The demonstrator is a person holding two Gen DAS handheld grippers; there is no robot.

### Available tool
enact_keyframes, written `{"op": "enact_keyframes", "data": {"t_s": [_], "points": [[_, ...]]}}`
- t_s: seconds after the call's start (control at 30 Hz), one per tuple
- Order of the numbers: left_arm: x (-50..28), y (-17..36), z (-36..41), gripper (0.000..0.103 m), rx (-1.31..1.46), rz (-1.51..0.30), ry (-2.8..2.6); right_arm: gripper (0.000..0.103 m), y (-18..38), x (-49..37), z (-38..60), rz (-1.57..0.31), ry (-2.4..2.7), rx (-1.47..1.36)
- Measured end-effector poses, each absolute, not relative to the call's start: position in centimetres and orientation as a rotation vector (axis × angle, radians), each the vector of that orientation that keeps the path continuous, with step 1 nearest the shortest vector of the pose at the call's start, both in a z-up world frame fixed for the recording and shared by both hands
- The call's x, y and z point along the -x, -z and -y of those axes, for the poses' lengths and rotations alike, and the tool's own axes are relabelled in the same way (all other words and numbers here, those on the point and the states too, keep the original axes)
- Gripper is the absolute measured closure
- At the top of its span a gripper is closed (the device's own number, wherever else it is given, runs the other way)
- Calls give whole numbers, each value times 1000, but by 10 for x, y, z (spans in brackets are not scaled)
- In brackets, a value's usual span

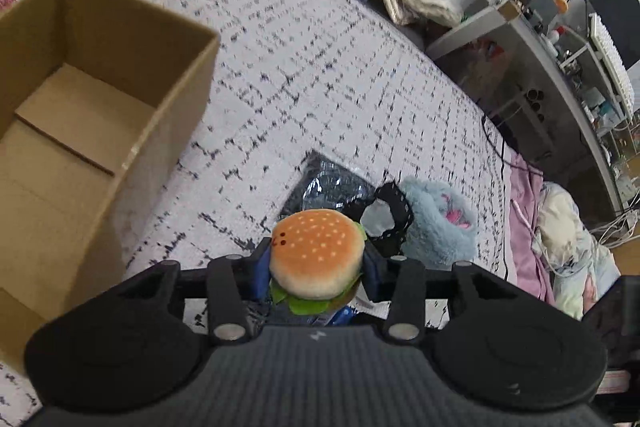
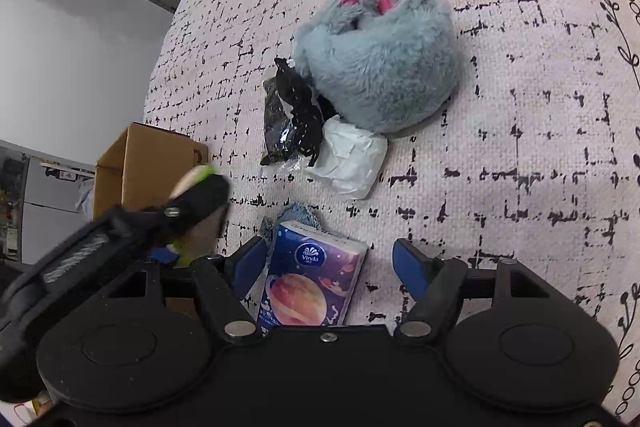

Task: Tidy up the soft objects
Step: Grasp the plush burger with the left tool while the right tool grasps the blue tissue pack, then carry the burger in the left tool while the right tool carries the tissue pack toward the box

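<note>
My left fingers (image 1: 316, 267) clamp a round plush hamburger toy (image 1: 318, 259), lifted clear of the black-flecked white bedspread (image 1: 320, 87). My right fingers (image 2: 330, 267) stand apart around a purple planet-printed tissue pack (image 2: 316, 273), not yet pressing it. The open brown cardboard box (image 1: 80, 107) waits at ten o'clock in the left view. I judge the burger should travel high over the near wall before release. A fluffy blue-grey plush (image 2: 384, 55) lies at twelve o'clock in the right view.
</note>
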State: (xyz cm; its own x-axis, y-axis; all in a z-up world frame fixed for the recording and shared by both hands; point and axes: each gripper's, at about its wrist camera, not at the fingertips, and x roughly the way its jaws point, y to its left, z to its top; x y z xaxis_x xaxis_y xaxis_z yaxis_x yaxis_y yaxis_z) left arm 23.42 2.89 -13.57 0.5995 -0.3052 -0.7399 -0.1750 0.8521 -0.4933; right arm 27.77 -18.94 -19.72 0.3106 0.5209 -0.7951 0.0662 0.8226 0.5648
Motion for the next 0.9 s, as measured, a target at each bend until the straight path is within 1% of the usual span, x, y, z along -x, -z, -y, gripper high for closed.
{"op": "enact_keyframes", "data": {"t_s": [0.07,0.1,0.17,0.2,0.23,0.33,0.43,0.47,0.5,0.53,0.57,0.6,0.9], "points": [[-231,129,-32,60,568,-920,73,33,197,-277,186,-1234,-322,-554],[-230,126,-33,60,570,-913,71,31,197,-277,182,-1232,-320,-545],[-226,121,-35,60,573,-899,64,25,198,-276,176,-1231,-312,-529],[-224,120,-36,60,574,-893,59,20,198,-275,172,-1229,-309,-517],[-222,118,-37,60,574,-889,54,17,198,-274,168,-1225,-307,-501],[-214,115,-41,60,576,-886,34,13,201,-271,152,-1212,-293,-441],[-210,115,-44,60,578,-888,21,12,204,-266,131,-1195,-256,-324],[-209,115,-46,60,574,-890,11,12,204,-262,123,-1183,-242,-283],[-207,115,-47,60,569,-892,0,16,203,-259,117,-1174,-232,-260],[-206,115,-49,60,562,-894,-15,26,202,-254,119,-1172,-234,-244],[-204,115,-51,60,556,-895,-26,32,201,-251,116,-1175,-241,-230],[-202,114,-53,60,552,-894,-34,40,200,-249,117,-1173,-247,-229],[-181,105,-58,60,519,-896,-87,41,176,-236,131,-1091,-256,-281]]}}
